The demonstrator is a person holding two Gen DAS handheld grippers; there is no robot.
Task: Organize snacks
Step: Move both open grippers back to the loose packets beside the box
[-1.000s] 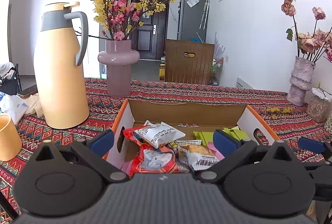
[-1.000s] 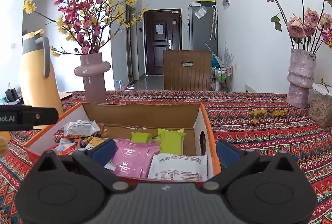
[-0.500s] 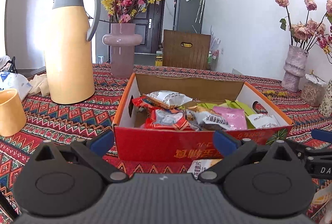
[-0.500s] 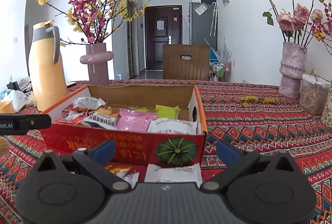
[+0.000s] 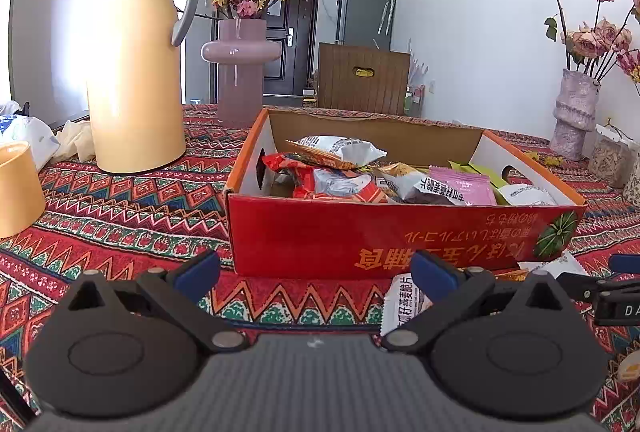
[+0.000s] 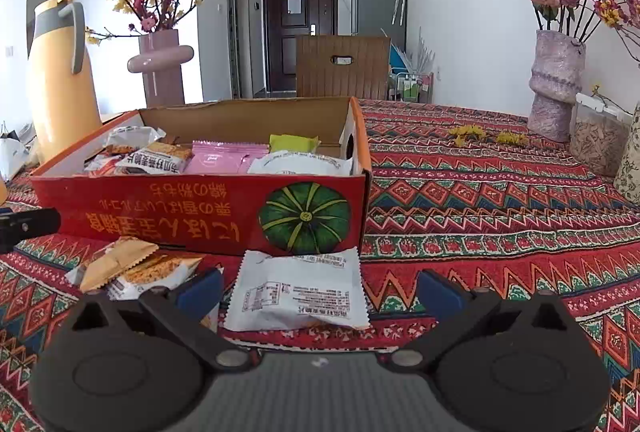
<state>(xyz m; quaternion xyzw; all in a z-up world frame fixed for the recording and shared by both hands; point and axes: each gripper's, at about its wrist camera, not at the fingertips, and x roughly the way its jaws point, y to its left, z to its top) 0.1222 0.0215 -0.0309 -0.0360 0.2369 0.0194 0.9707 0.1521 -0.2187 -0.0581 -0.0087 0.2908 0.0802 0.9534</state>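
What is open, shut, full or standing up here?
Left gripper: open, empty.
Right gripper: open, empty.
Red box: open top, holding snacks.
White packet: flat on the cloth, outside the box.
Yellow jug: upright, lid on.
Pink vase: upright, holding flowers.

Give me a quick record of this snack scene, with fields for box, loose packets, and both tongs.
box: red cardboard box, open top, holding many snack packets
loose packets: white packet and orange cracker packets on the tablecloth in front of the box
left tongs: open, empty
right tongs: open, white packet lies between the fingers, not gripped
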